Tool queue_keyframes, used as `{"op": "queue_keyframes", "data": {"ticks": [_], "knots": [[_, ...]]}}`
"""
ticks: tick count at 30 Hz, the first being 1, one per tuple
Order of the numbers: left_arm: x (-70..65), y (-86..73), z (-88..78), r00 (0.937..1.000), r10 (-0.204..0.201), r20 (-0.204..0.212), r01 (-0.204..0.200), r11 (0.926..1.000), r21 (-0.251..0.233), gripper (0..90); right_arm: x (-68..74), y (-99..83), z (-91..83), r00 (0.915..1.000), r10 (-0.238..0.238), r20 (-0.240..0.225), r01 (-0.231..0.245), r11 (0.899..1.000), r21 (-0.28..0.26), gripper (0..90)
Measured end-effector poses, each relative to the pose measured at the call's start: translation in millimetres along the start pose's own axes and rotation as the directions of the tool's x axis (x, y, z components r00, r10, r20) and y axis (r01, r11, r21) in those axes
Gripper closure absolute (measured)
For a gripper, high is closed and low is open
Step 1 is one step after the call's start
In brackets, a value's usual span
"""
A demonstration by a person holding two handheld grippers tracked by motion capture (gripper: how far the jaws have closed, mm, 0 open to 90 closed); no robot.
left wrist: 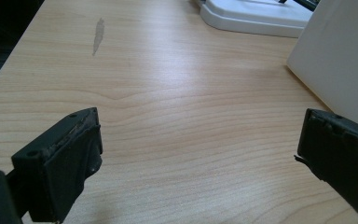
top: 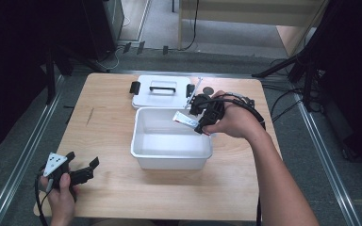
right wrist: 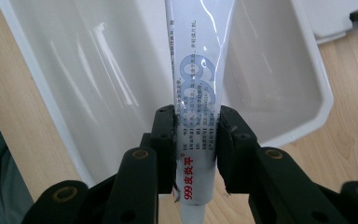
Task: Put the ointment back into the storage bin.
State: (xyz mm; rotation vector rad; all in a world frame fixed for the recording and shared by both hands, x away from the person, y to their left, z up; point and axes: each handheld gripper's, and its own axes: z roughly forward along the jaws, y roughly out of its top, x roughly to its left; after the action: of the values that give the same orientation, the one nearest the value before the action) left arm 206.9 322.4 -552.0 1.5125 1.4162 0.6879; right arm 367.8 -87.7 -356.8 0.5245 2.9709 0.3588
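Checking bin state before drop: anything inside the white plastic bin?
The white rectangular plastic bin looks empty: bare floor in the high view. The right gripper holds a white printed tube over it; the floor beneath the tube is hidden.

Light wood table (top: 108,188), rectangular, pale grain w/ a short grey smear (top: 90,116) near its left edge. White plastic bin (top: 143,153) sits about mid-table, slightly right of centre, open top. Its white lid (top: 141,96) w/ black handle lies flat at the far edge, touching or just behind the bin's far wall. Small dark round item (top: 208,90) on the surface right of the lid, too small to ID. Near edge bare wood.
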Motion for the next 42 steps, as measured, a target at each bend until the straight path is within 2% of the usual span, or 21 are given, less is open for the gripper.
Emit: {"op": "queue_keyframes", "data": {"ticks": [4, 5, 6, 10, 19, 31, 42], "knots": [[0.0, 0.0, 0.1, 1.0000, -0.001, 0.000, 0.001, 1.0000, 0.000, 0.5, 2.9, 3.0, 3.5, 0.9987, -0.048, -0.014, 0.048, 0.999, -0.012, 71.7], [0.0, 0.0, 0.1, 1.0000, -0.001, 0.000, 0.001, 1.0000, 0.000, 0.5, 2.9, 3.0, 3.5, 0.9987, -0.048, -0.014, 0.048, 0.999, -0.012, 71.7], [0.0, 0.0, 0.1, 1.0000, -0.002, 0.001, 0.002, 1.0000, 0.000, 0.5, 5.5, 4.5, 6.2, 0.9969, -0.075, -0.022, 0.075, 0.997, -0.014, 71.7], [0.2, 0.0, -0.1, 1.0000, -0.002, 0.001, 0.002, 1.0000, 0.001, 0.5, 7.9, 7.0, 12.9, 0.9926, -0.118, -0.029, 0.118, 0.993, -0.006, 71.6], [0.4, 0.0, -0.2, 1.0000, -0.004, 0.003, 0.004, 1.0000, 0.000, 0.5, 10.0, 10.3, 21.6, 0.9879, -0.150, -0.041, 0.150, 0.989, 0.003, 71.6], [0.4, -0.1, -0.1, 1.0000, -0.004, 0.003, 0.004, 1.0000, -0.001, 0.5, 10.4, 9.7, 38.1, 0.9861, -0.153, -0.066, 0.154, 0.988, 0.019, 71.6], [0.4, -0.1, -0.4, 1.0000, -0.002, 0.002, 0.002, 1.0000, 0.002, 0.5, 13.2, 8.2, 58.8, 0.9803, -0.175, -0.091, 0.180, 0.982, 0.050, 71.7]]}}
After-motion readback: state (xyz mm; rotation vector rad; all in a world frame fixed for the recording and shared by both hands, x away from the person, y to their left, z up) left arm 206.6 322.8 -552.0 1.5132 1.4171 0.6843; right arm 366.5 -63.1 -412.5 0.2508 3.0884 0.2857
